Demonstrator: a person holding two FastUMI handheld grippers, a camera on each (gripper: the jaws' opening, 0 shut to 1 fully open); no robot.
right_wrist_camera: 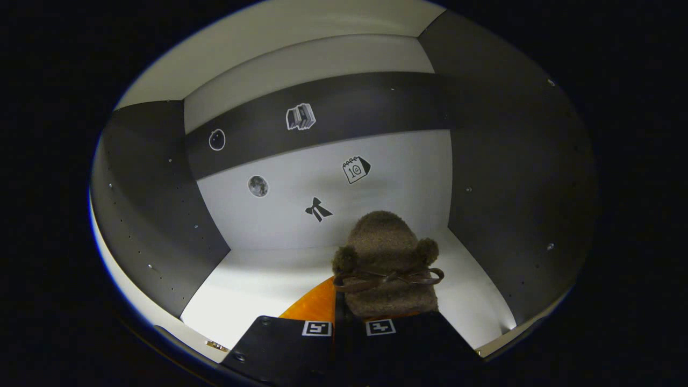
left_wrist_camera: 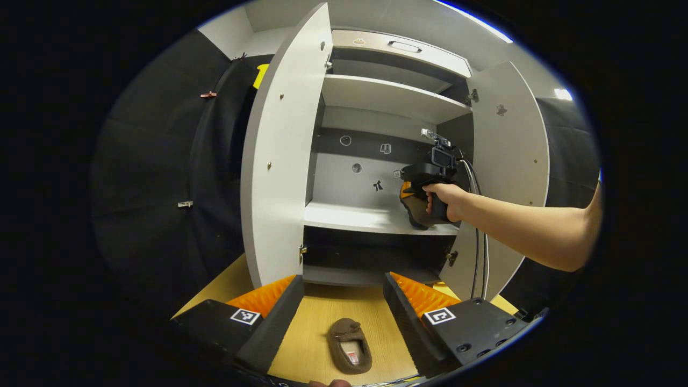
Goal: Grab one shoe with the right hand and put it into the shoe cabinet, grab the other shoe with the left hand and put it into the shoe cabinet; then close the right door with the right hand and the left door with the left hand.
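Observation:
In the left gripper view, a brown fuzzy slipper point(left_wrist_camera: 350, 345) lies on the wooden floor between the spread fingers of my left gripper point(left_wrist_camera: 344, 293), which is open above it. Ahead stands the shoe cabinet point(left_wrist_camera: 376, 161) with both doors open. A hand holds my right gripper point(left_wrist_camera: 416, 201) over the middle shelf point(left_wrist_camera: 355, 217) at its right side, carrying the other brown slipper. In the right gripper view that slipper point(right_wrist_camera: 384, 258), with a bow and two pompoms, is clamped between the fingers of my right gripper point(right_wrist_camera: 349, 317), toe toward the cabinet's back wall.
The left door point(left_wrist_camera: 279, 156) and right door point(left_wrist_camera: 510, 161) swing outward on either side of the opening. An upper shelf point(left_wrist_camera: 387, 94) and a dark lower compartment point(left_wrist_camera: 371, 258) frame the middle shelf. Cables point(left_wrist_camera: 478, 258) hang by the right door. Small stickers point(right_wrist_camera: 317, 209) dot the back wall.

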